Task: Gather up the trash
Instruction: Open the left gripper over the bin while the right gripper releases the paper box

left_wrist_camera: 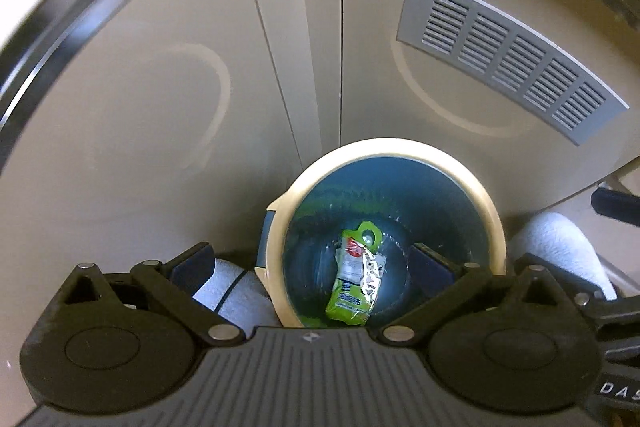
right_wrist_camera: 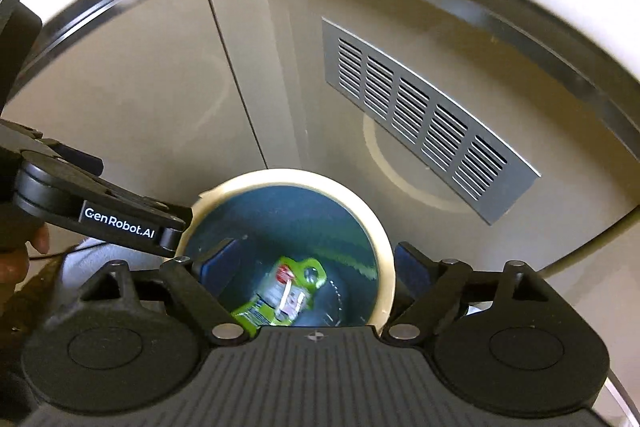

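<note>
Green wrapper (left_wrist_camera: 352,283) already sits in our bin (left_wrist_camera: 486,203); left claw (left_wrist_camera: 316,267) and right claw (right_wrist_camera: 316,269) both hang open, empty. More trash? Can't tell.

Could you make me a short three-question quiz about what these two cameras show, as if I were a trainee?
1. True or false: the green wrapper lies at the bottom of the bin.
2. Which describes the left tongs and right tongs? A: both open and empty. B: both clamped on trash. C: one holds a cup.
3. What grey slotted thing sits on the beige panel behind the bin?

Key:
1. True
2. A
3. A vent grille
</note>
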Demonstrator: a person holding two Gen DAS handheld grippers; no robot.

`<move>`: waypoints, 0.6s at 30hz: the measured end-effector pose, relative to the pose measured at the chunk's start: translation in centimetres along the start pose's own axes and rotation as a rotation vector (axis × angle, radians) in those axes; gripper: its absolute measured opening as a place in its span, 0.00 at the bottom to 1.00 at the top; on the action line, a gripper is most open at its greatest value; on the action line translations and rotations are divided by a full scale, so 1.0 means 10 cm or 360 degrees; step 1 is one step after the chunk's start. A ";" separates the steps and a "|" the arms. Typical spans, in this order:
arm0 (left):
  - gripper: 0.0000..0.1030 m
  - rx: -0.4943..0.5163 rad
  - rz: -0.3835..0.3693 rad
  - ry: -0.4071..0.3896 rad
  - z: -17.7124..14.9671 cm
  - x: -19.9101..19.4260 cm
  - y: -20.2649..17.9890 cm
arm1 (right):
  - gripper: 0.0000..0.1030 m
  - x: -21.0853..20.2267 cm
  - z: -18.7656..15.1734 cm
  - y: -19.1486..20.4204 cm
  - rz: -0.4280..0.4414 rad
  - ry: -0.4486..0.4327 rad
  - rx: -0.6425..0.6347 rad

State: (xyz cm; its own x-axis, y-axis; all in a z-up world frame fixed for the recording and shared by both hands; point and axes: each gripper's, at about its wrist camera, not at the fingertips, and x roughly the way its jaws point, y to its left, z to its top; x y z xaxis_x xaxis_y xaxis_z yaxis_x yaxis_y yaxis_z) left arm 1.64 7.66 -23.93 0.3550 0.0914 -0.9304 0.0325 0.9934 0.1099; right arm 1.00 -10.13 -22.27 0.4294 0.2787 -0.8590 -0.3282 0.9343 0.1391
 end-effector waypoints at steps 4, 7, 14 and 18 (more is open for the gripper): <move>1.00 -0.0007 0.0000 -0.0044 0.09 -0.10 -0.08 | 0.84 -0.10 0.01 0.00 0.0021 -0.0042 0.0007; 1.00 -0.0003 0.0003 -0.0063 0.11 -0.21 -0.09 | 0.84 -0.10 0.00 0.00 0.0026 -0.0069 0.0015; 1.00 0.0043 -0.0001 -0.0086 0.09 -0.29 -0.14 | 0.85 -0.24 -0.05 0.00 0.0030 -0.0131 0.0058; 1.00 0.0061 -0.0008 -0.0098 0.07 -0.29 -0.12 | 0.85 -0.26 -0.04 0.00 0.0024 -0.0143 0.0073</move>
State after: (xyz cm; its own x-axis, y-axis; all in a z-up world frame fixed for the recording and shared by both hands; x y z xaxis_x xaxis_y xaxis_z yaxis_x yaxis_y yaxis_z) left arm 1.24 6.10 -21.08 0.4113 0.0810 -0.9079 0.0697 0.9903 0.1199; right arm -0.46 -10.92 -20.22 0.4993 0.3097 -0.8092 -0.2969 0.9385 0.1760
